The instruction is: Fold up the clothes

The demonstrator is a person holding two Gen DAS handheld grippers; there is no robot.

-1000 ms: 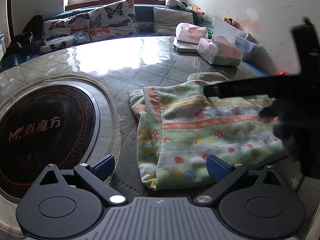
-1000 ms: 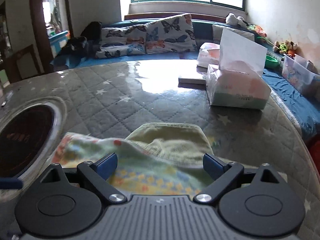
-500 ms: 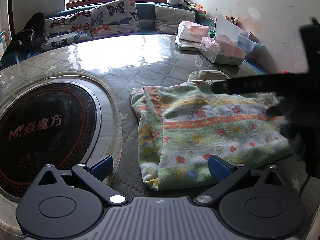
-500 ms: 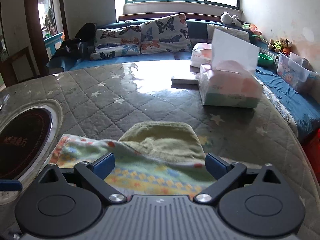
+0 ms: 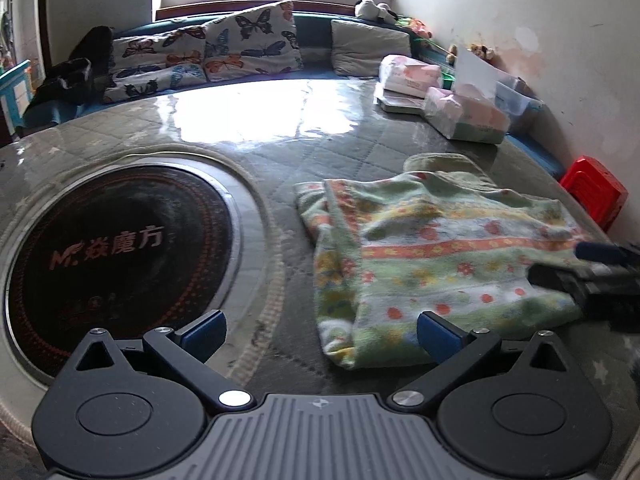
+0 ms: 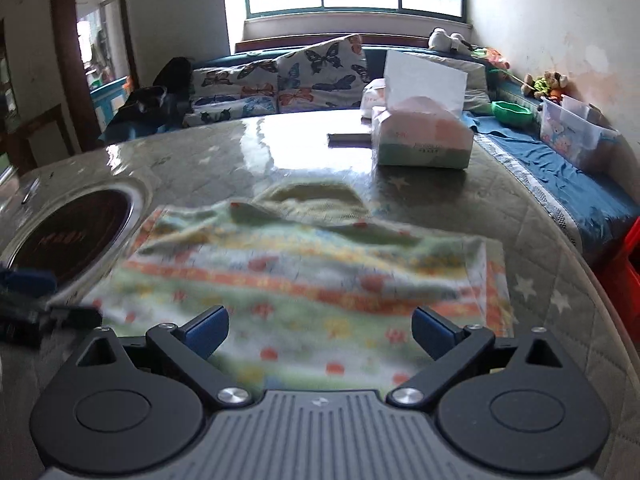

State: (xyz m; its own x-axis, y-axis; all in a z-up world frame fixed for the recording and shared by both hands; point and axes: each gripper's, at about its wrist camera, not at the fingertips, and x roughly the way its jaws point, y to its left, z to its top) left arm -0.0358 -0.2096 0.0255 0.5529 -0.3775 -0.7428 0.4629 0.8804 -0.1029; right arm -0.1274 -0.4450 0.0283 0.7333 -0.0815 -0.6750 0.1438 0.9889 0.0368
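A folded green garment with flower print and orange stripes [image 5: 432, 252] lies flat on the quilted round table [image 5: 280, 148]; a plain green part sticks out at its far edge. It also shows in the right wrist view [image 6: 304, 272]. My left gripper [image 5: 320, 332] is open and empty, just in front of the garment's near left corner. My right gripper [image 6: 320, 330] is open and empty above the garment's near edge; it shows at the right in the left wrist view [image 5: 600, 264]. The left gripper shows at the left edge of the right wrist view [image 6: 28, 292].
A black round hob [image 5: 112, 252] is set in the table at the left. Tissue packs [image 5: 464, 118] and a flat box [image 5: 400, 102] stand at the far right. A cushioned bench [image 5: 208, 56] runs behind the table. A red stool [image 5: 592, 192] stands at the right.
My right gripper has pulled back and risen from the garment's far side to its near edge. My left gripper has drawn back slightly. The garment lies as before.
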